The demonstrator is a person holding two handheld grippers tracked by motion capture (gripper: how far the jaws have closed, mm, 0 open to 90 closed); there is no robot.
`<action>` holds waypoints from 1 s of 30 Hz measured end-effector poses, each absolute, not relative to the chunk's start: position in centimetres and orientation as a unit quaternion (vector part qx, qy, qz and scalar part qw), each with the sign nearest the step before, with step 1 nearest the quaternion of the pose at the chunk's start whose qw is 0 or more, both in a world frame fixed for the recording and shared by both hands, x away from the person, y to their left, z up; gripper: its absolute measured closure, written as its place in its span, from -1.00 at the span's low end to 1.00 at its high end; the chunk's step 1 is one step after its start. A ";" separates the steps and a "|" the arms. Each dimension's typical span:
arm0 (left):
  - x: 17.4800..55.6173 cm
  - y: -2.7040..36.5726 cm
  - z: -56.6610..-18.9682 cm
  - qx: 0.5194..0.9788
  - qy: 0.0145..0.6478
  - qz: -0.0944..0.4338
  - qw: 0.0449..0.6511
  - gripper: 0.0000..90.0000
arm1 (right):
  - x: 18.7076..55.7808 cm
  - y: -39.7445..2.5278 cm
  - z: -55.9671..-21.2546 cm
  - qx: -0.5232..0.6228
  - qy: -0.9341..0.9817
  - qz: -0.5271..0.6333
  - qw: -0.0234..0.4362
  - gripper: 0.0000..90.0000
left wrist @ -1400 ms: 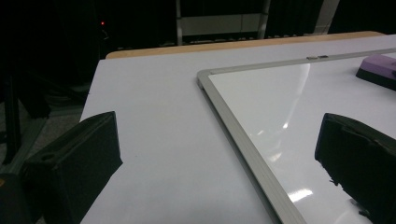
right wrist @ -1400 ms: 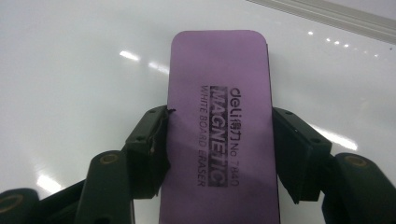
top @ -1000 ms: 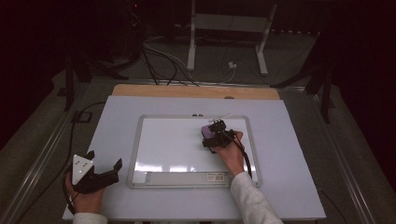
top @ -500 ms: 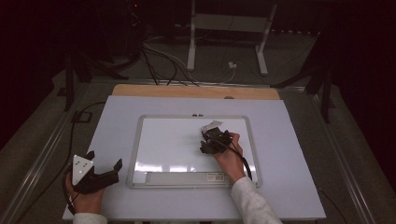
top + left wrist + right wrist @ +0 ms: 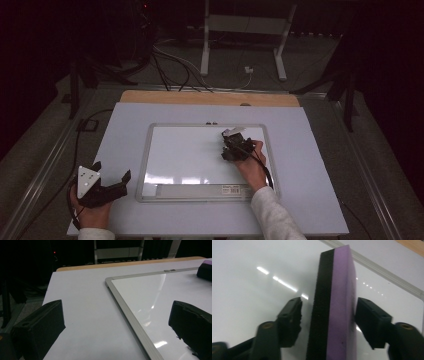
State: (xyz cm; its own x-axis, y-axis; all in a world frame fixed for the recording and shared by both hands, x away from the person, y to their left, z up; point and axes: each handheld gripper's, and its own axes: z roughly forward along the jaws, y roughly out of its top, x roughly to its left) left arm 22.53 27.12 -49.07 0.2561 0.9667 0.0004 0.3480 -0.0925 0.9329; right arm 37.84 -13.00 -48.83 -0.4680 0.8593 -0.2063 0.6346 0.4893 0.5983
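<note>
A whiteboard (image 5: 145, 160) with a silver frame lies flat on the pale table (image 5: 310, 190). My right gripper (image 5: 231, 145) is over the board's right half. A purple eraser (image 5: 337, 302) with a black felt face stands edge-on between its jaws. The right jaw is against the purple side, and a gap shows between the left jaw and the felt. That gripper (image 5: 328, 315) is open. My left gripper (image 5: 111, 171) rests open at the table's front left, just off the board's left edge (image 5: 130, 312), with nothing between its jaws. The eraser (image 5: 206, 270) also shows far right in the left gripper view.
A wooden strip (image 5: 210, 97) runs along the table's far edge. Cables (image 5: 175, 70) and a metal stand (image 5: 245, 30) lie on the floor beyond. The board's marker ledge (image 5: 200, 190) is at its near side.
My right gripper has shifted slightly toward the near side over the board and turned a little. The left gripper has not moved.
</note>
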 end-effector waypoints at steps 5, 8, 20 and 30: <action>22.5 27.1 -49.0 0.653 0.503 0.345 0.448 -0.98 | 38.0 -13.3 -48.6 0.463 0.818 0.224 0.257 0.25; 22.5 27.2 -49.1 0.653 0.503 0.345 0.448 -0.98 | 38.0 -13.7 -48.3 0.476 0.810 0.232 0.254 0.37; 22.5 27.1 -49.1 0.654 0.503 0.346 0.447 -0.98 | 37.3 -14.4 -47.1 0.496 0.790 0.270 0.240 0.41; 22.6 27.0 -49.1 0.654 0.504 0.346 0.445 -0.98 | 36.5 -14.8 -46.1 0.502 0.779 0.289 0.241 0.42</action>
State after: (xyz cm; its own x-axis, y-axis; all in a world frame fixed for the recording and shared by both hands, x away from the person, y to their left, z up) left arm 22.55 27.04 -49.08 0.2521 0.9677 0.0040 0.3528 -0.0957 0.9308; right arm 36.49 -14.81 -46.07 -0.3805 0.9208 -0.0857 0.6419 0.3297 0.6923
